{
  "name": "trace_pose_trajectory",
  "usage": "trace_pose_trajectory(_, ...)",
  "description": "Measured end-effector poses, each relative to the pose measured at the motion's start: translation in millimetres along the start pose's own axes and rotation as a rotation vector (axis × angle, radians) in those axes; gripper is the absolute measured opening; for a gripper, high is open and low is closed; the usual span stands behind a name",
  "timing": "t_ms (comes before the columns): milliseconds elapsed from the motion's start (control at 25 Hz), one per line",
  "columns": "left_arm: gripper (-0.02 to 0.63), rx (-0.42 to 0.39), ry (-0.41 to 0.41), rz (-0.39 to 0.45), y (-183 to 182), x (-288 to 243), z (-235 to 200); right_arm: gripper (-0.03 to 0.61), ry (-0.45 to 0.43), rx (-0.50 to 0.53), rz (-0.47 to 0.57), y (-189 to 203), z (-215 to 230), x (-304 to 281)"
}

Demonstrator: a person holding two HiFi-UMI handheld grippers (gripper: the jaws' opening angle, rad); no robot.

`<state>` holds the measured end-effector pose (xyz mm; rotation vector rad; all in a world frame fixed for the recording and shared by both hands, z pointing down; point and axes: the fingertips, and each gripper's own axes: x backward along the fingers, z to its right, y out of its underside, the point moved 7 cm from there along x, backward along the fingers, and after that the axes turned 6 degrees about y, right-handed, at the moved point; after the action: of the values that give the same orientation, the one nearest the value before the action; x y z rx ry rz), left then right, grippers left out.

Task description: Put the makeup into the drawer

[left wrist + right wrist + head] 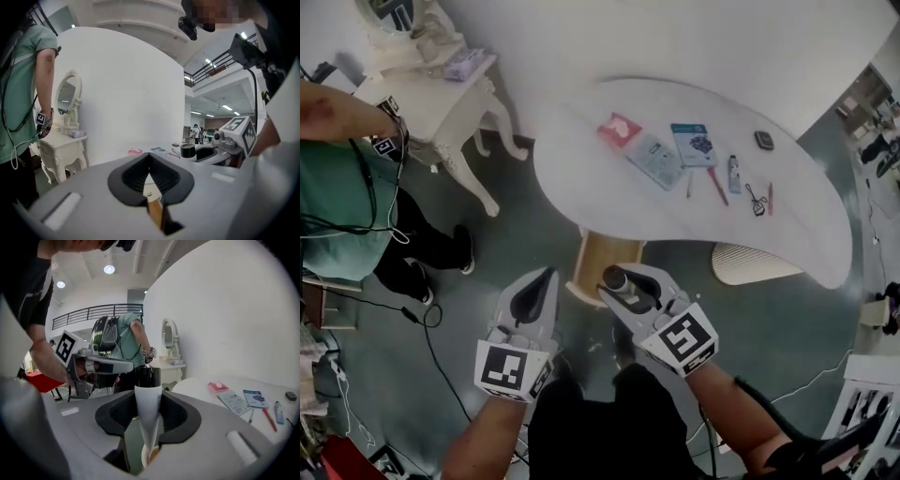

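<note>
Right gripper [150, 398] jaws pinch a white black-capped tube [148, 420] — left gripper [150, 158] jaws pressed together, empty.

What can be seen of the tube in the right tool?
The tube is white and plastic-looking, with a black cap at its far end, tapering to a flat crimped tail nearest the camera. Clamped in the right tool, it points along the pads, cap forward, in the air short of the white table.

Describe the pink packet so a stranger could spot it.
Find the curved white table. A row of small items lies on it, and the pink packet ends the row on the side of the dressing table. Unlike the bluish packets beside it, it is pink.
</note>
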<state>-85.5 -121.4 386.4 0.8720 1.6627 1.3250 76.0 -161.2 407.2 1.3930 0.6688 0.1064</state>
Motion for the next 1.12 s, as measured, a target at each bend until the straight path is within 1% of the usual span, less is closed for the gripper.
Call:
trace_pose_trajectory(120,0.0,-0.005,0.021,-0.025,26.8,2.7,-2.9,0.146,-0.004,0.039,-0.062,38.7,-5.0,-18.3)
trace_pose_trajectory(280,0.0,0.001,0.065,-0.059,69.0,5.2,-11.2,0.146,0.059,0.025,-0.11,88.0,-6.8,-39.5)
trace_pose_trajectory(440,0.0,0.029,0.073,-0.078,113.2,6.0,-18.4,0.144,0.068,0.045,-0.191,129.2,-11.1,-59.2)
trace_pose_trajectory(600,0.0,0.061,0.056,-0.099,146.1,-1.5,-26.0,0.146,0.083,0.044,-0.21,160.5,-2.3,-83.9)
trace_pose_trajectory(680,0.0,0.079,0.043,-0.106,161.0,-5.8,-28.7,0.146,0.078,0.05,-0.238,176.3,4.7,-95.0)
trace_pose_trajectory(920,0.0,0.108,-0.004,-0.113,201.4,-23.7,-37.8,0.143,0.005,0.115,-0.319,220.9,18.5,-130.1)
trace_pose_trajectory(1000,0.0,0.12,-0.018,-0.112,214.8,-30.1,-42.7,0.143,-0.01,0.141,-0.348,234.0,21.2,-141.7)
trace_pose_trajectory(1120,0.0,0.143,-0.054,-0.12,235.6,-34.5,-44.9,0.143,-0.024,0.151,-0.389,254.2,26.8,-155.9)
